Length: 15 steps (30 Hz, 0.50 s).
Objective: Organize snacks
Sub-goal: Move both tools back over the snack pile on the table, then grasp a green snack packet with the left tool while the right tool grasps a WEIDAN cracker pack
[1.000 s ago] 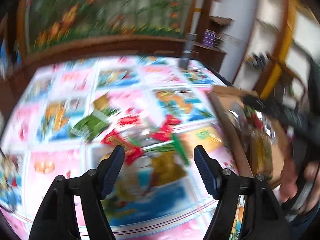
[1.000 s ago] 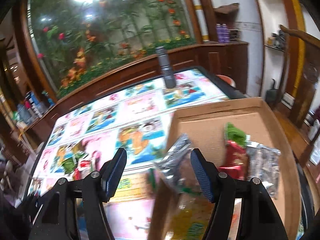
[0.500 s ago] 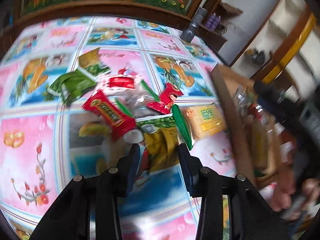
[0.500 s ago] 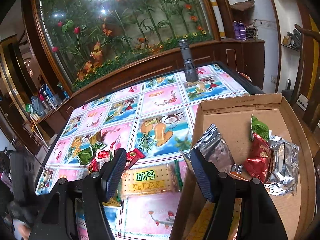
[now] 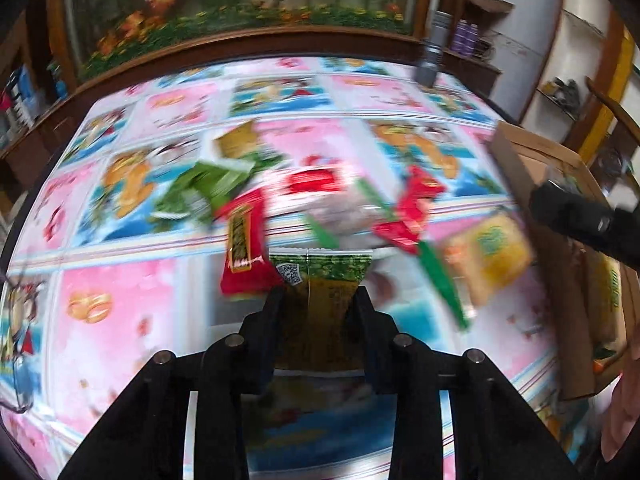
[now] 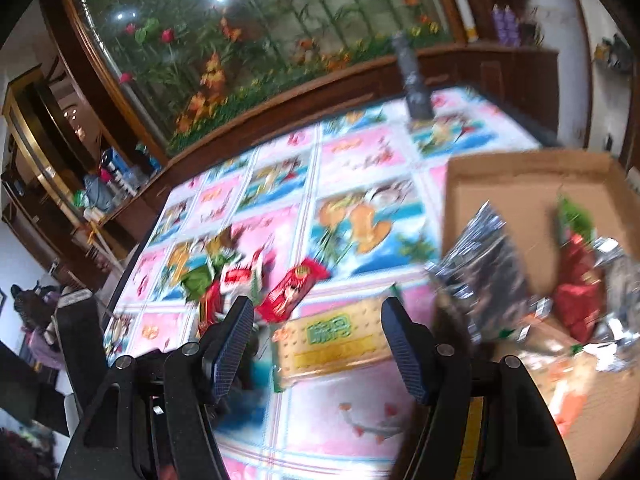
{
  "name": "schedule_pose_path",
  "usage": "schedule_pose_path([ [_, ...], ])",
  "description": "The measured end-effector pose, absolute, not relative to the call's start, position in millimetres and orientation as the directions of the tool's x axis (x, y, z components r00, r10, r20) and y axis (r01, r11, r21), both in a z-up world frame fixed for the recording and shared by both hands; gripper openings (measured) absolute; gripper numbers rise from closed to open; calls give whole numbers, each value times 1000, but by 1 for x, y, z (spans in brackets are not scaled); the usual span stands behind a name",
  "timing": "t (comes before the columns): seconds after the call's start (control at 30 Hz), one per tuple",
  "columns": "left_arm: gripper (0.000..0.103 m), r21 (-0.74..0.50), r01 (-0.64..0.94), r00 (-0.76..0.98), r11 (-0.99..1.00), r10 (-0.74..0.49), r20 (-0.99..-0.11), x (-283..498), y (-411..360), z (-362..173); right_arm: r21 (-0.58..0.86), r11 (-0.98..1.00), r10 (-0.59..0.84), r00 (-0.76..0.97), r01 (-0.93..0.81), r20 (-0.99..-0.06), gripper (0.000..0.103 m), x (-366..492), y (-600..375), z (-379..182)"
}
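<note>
1. Both tongs are seen from behind their own fingers. The left gripper is closed on a green and yellow snack packet, which is held between the two fingers with its upper edge standing out in front of them.
2. The right gripper is held with its fingers wide apart, and nothing is gripped between them.
3. Just in front of the left gripper and a little to its left, a red packet is seen beside the held packet; whether the two touch cannot be told, because this view is blurred.
4. Further ahead of the left gripper, a green packet and a red and white packet are lying on the picture tablecloth. To the front right, a second red packet is seen.
5. A yellow cracker packet is lying on the cloth, right in front of the open right gripper and between the lines of its fingers. In the left view it is found to the right of the left gripper.
6. A cardboard box is placed to the right of the right gripper. A silver packet and a red packet with a green end are lying inside it.
7. A dark flashlight is standing upright, far ahead of both tongs, at the back edge of the table.
</note>
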State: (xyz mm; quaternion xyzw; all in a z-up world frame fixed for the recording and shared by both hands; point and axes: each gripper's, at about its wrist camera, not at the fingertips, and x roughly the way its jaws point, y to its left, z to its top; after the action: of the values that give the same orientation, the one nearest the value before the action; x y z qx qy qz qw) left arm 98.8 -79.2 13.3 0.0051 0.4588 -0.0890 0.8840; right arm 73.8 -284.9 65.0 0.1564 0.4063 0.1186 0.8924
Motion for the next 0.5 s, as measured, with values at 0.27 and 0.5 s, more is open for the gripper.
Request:
schedule_pose_path([
  [0.27, 25, -158, 88, 556, 984, -180, -811, 107, -49, 20, 67, 997, 39, 542, 33, -839, 70, 106, -251, 40],
  [0.5, 25, -161, 82, 552, 984, -179, -814, 110, -45, 21, 280, 943, 331, 441, -179, -834, 72, 89, -225, 34],
])
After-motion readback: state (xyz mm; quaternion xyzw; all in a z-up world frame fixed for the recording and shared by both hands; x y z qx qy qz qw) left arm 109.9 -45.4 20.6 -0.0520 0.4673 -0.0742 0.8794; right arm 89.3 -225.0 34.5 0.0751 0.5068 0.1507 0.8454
